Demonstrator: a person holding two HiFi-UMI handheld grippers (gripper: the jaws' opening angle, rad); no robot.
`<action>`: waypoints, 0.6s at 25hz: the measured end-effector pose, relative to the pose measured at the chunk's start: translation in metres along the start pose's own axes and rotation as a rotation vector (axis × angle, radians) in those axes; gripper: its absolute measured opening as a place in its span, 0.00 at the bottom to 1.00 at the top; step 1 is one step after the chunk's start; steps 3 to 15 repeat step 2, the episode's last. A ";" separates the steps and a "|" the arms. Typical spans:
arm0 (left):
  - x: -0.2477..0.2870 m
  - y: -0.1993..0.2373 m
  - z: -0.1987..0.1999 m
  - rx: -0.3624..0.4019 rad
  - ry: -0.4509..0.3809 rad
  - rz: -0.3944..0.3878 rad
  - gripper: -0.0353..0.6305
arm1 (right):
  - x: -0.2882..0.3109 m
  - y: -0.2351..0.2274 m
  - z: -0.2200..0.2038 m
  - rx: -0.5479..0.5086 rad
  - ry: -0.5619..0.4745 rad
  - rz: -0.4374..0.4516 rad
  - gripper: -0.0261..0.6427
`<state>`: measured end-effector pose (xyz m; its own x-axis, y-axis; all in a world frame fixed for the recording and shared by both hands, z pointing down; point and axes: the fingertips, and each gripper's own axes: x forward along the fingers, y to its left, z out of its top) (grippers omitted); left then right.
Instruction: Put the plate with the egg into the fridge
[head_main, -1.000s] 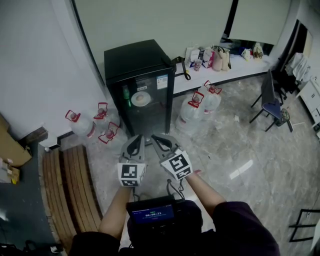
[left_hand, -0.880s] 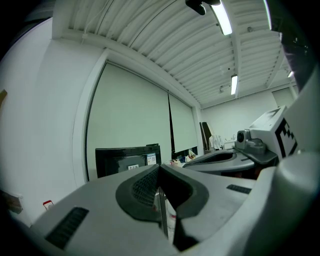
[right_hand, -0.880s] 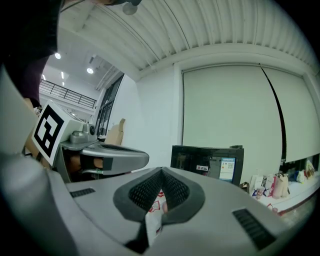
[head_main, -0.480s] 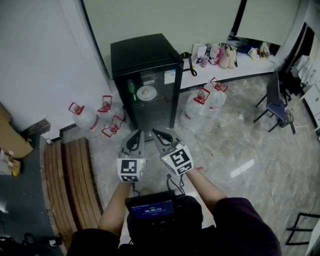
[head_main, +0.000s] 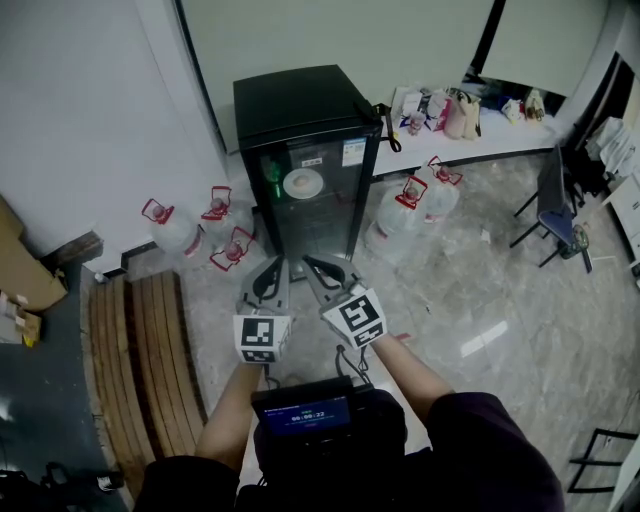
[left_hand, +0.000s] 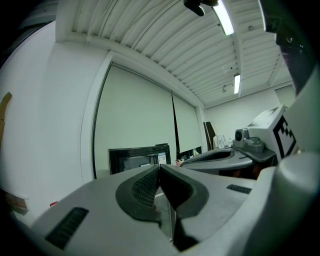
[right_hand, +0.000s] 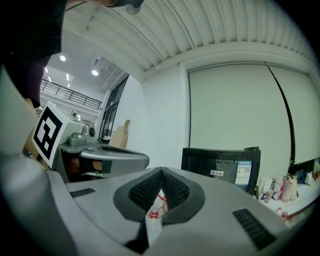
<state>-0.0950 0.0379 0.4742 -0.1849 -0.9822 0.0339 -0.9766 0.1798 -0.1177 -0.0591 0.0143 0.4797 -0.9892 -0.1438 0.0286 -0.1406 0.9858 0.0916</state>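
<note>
The left tongs (left_hand: 159, 169) were fully closed, pad against pad, with nothing held. The right tongs (right_hand: 161, 172) were shut the same way and also empty. In the head view both pairs sat side by side, tips close together but not touching, and pointed level at the fridge (head_main: 300, 105). Each pair's marker cube faced up toward the camera, the right one tilted a little outward.

A short strip of bare stone floor (head_main: 470, 300) lay between the tips and the dark glass fridge door (head_main: 312, 215), which looked shut. The white plate (head_main: 302, 183) sat behind the glass on an upper shelf beside a green bottle (head_main: 270, 176); what lay on it was too small to tell.

Water jugs with red handles flanked the fridge: three on the left (head_main: 182, 226) near the wall, and more on the right (head_main: 410, 208) close to the fridge's front corner. Wooden slats (head_main: 140, 350) ran along the floor at the person's left. To the right the floor was open as far as a chair (head_main: 552, 205). A low white counter (head_main: 500, 135) with bags ran behind the jugs.

Both forearms (head_main: 232, 420) reached straight ahead from the body, nearly parallel, over a small screen (head_main: 305, 416) at the chest.
</note>
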 end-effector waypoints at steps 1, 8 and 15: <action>-0.001 0.004 0.000 0.001 -0.001 -0.001 0.07 | 0.003 0.002 0.000 0.002 0.001 -0.001 0.05; -0.002 0.007 -0.001 0.003 -0.002 -0.002 0.07 | 0.007 0.004 0.000 0.004 0.003 -0.002 0.05; -0.002 0.007 -0.001 0.003 -0.002 -0.002 0.07 | 0.007 0.004 0.000 0.004 0.003 -0.002 0.05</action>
